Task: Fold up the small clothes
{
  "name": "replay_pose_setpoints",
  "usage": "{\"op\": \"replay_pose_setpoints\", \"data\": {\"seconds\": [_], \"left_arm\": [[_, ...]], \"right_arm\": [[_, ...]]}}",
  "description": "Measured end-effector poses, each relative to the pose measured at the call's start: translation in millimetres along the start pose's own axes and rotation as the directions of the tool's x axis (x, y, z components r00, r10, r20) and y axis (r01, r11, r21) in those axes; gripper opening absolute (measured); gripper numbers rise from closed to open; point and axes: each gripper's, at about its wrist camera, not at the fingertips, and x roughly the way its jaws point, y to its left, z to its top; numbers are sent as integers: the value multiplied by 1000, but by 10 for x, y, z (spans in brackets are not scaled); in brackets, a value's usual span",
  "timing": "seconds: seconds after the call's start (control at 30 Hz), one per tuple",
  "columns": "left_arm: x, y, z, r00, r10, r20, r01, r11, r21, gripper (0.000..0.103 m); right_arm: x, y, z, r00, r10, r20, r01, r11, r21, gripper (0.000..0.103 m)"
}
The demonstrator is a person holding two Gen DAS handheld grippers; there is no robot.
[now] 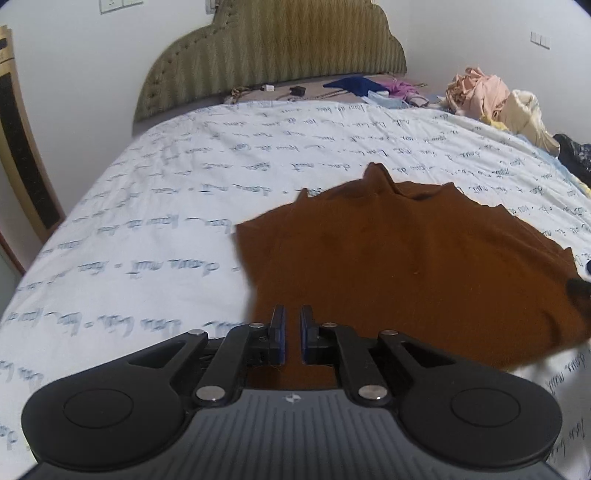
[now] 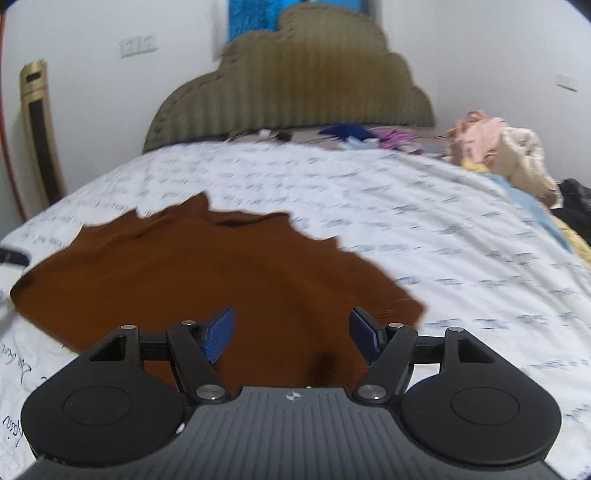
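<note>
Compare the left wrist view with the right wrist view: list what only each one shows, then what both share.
Only the left wrist view: the left gripper, its pads close together with brown cloth between them.

Only the right wrist view: the right gripper, jaws apart over the cloth, and a blue panel above the headboard.

Both: the brown garment on the script-printed bedsheet, the headboard and the clothes pile.
</note>
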Motion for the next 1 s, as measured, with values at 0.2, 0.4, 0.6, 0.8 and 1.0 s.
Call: {"op": "replay_pose_setpoints", "data": {"seconds": [0.2,0.4,0.6,0.8,1.0], "left_arm": [[416,-236,-137,987,144,-67,-143,989,22,7],[419,-318,-202,982,183,-43,-181,982,52,7],[429,-340,-240,981,189,-40,-187,980,66,7],[431,-393,-282,977,213,-23,-211,974,83,7],[410,-411,-337,972,236,4,-236,971,35,7]], "right_arm": [[404,14,-180,994,-69,-88,68,998,-10,79],[420,-4,-265,991,-81,-109,81,997,-6,96],[404,-96,-369,992,-60,-109,69,994,80,102],[225,16,-324,994,-103,-26,104,993,55,101],[68,224,-234,998,-49,41,50,999,-11,101]]}}
